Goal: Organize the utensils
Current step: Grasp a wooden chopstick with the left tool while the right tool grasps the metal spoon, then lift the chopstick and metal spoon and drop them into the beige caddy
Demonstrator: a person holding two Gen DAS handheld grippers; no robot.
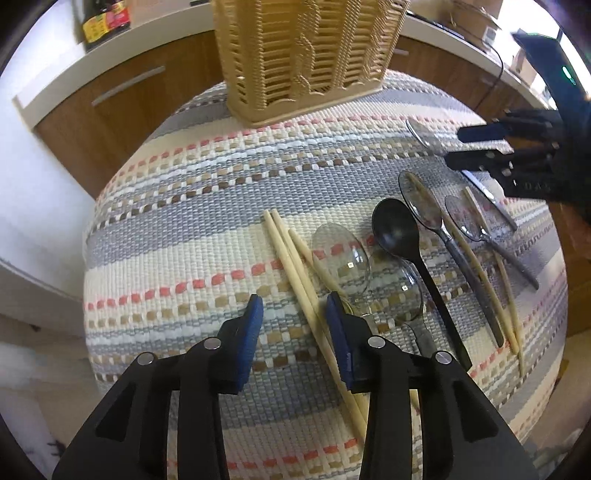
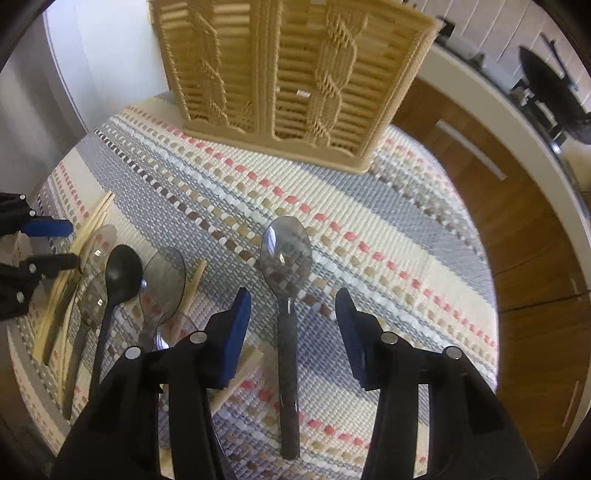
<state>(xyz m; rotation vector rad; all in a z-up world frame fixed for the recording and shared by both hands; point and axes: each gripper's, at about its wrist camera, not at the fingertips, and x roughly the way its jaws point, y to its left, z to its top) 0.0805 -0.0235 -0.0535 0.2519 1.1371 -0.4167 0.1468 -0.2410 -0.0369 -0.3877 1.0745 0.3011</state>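
Note:
A beige woven utensil holder (image 1: pixel 310 55) stands at the far edge of a striped mat (image 1: pixel 207 229); it also shows in the right wrist view (image 2: pixel 291 74). My left gripper (image 1: pixel 293 308) is open, low over a pair of bamboo chopsticks (image 1: pixel 291 258) that run between its fingers. My right gripper (image 2: pixel 291 306) is open, with a clear smoky spoon (image 2: pixel 286 266) lying between its fingers. A black spoon (image 1: pixel 397 230), several clear spoons (image 1: pixel 341 258) and more chopsticks (image 1: pixel 476 266) lie on the mat to the right of the left gripper. The right gripper also shows in the left wrist view (image 1: pixel 458 147).
Wooden cabinets (image 1: pixel 122 96) with a white counter stand behind the mat. A dark bottle (image 1: pixel 103 22) stands on the counter at far left. The mat's left half (image 1: pixel 166 277) is bare. The left gripper shows at the left edge of the right wrist view (image 2: pixel 70 243).

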